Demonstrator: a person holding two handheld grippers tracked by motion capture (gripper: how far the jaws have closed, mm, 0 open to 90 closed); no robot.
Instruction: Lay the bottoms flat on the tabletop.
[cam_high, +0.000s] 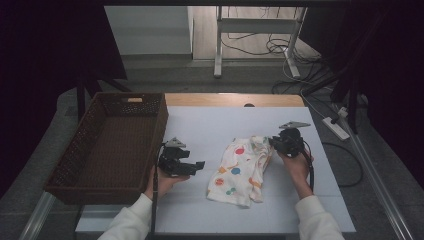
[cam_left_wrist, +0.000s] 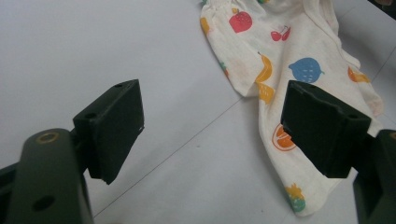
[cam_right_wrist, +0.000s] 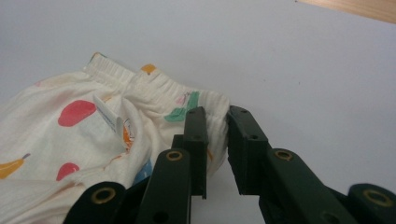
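A cream child's garment (cam_high: 240, 170) printed with coloured fruit lies crumpled on the white table (cam_high: 210, 120), right of centre. My right gripper (cam_high: 274, 142) is at the garment's upper right corner. In the right gripper view the gripper (cam_right_wrist: 217, 114) is shut on the elastic waistband of the garment (cam_right_wrist: 93, 130), with fabric pinched between the jaws. My left gripper (cam_high: 199, 165) is held just left of the cloth, beside the basket. Its jaws stand wide apart in the left gripper view, where the gripper (cam_left_wrist: 212, 126) is open over bare table and the garment (cam_left_wrist: 299, 60) lies beyond.
A dark brown wicker basket (cam_high: 160, 120) with nothing in it stands at the table's left edge. A wooden strip (cam_high: 235, 99) runs along the far edge. On the floor behind are a desk frame (cam_high: 218, 45), cables and a power strip (cam_high: 336, 128).
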